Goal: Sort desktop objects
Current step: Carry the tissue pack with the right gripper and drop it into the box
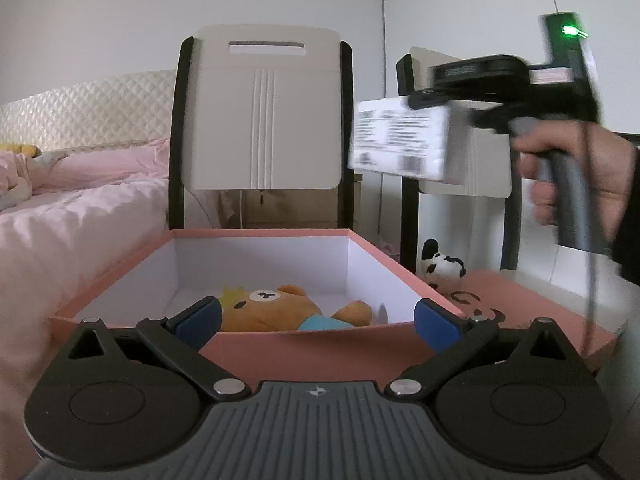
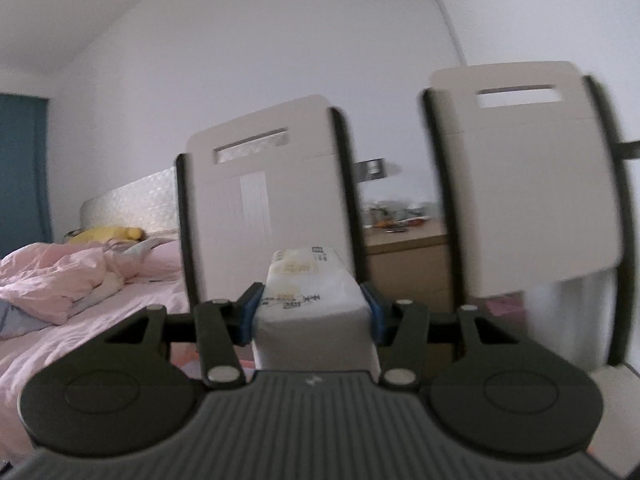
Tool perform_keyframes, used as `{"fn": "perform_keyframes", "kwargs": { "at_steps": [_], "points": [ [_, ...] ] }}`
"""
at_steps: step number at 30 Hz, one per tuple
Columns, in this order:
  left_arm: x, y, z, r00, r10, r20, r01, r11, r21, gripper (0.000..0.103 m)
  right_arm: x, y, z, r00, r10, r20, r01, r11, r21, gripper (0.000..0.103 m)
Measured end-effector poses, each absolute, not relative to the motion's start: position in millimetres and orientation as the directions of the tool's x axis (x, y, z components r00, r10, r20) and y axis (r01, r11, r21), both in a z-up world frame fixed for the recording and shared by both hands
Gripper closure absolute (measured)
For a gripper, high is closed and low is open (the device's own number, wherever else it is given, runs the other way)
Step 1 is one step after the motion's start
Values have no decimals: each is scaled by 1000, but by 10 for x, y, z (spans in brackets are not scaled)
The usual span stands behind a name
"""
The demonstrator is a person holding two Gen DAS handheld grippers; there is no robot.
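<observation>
My right gripper (image 2: 314,312) clamps the white packet (image 2: 312,292), high and right of the pink box (image 1: 384,256). My left gripper (image 1: 318,320) hangs open at the box's near edge, over the bear (image 1: 276,308).

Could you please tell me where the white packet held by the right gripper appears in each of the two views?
Left wrist view: the white packet is upper right, held in the air above the pink box.
Right wrist view: it sits at centre, clamped by the right gripper.
Shared landmark: the slotted white chair back.
</observation>
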State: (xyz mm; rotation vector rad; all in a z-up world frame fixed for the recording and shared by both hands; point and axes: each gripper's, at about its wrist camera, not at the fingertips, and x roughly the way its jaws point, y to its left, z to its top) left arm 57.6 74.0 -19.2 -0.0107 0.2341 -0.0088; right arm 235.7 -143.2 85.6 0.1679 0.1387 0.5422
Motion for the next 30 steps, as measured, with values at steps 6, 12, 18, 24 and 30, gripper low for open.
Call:
{"fn": "perform_keyframes", "kwargs": {
  "at_steps": [6,12,18,24,30],
  "points": [
    [589,874,-185,973,-5,-232,-9,998,-61,0,2845,-936,700,735,641,-223,-606,768,209,50],
    [604,997,-186,970,-12,-241,-16,994,-111,0,3164,-547,425,668,657,-350,-656,742,139,50],
    [591,1002,-191,970,-23,-240,-5,993,-115,0,3417,-368,213,649,620,-441,-652,752,97,50],
    [605,986,-210,968,-28,-250,1,994,-106,0,3568,-373,105,634,585,-506,-641,764,79,50],
    [601,1001,-204,969,-27,-244,-2,993,-119,0,3574,-429,-5,615,592,-521,-643,759,103,46]
  ]
}}
